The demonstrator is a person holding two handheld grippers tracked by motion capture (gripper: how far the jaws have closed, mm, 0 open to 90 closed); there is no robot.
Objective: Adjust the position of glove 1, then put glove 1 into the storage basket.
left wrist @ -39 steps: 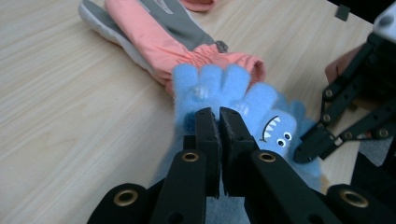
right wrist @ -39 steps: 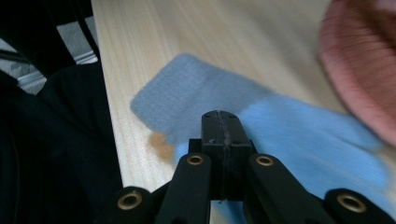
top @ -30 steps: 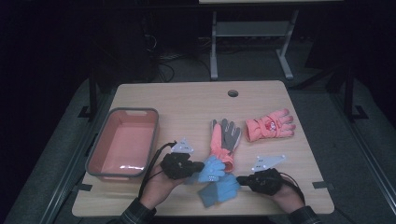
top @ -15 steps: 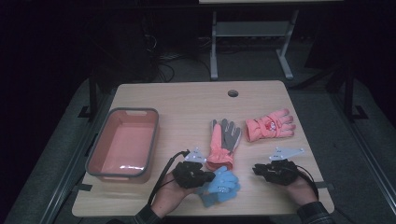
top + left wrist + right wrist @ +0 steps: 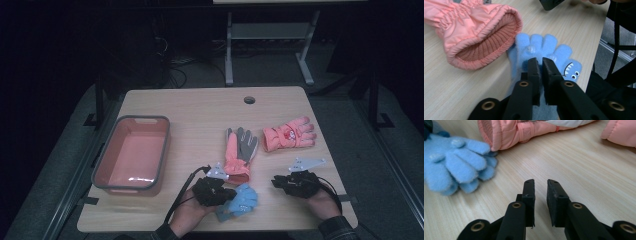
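The worktop (image 5: 200, 115) is pale wood, with a salmon-coloured bin (image 5: 131, 152) at its left side, standing empty. Two larger gloves lie to the right of the bin: a pink-and-grey glove (image 5: 238, 154) in the middle with its ribbed cuff towards the person, and a padded pink mitten (image 5: 289, 134) beyond it to the right.

The smallest things are the blue gloves (image 5: 241, 201), a knitted pair stacked one on the other at the near edge, just beside the cuff of the pink-and-grey glove. In the left gripper view a little monster face with teeth shows on one of them.

The left tool (image 5: 539, 65) has its jaws nearly together, pinching the blue fleece near the palm. The right tool (image 5: 540, 187) rests low over bare wood, well apart from the pair, jaws a narrow gap apart and holding nothing.

The blue gloves look very light, soft and floppy: they should drape and fold when lifted, and the lower one may slide off. A pinch through both layers at the palm or cuff seems safest, not at the fingers
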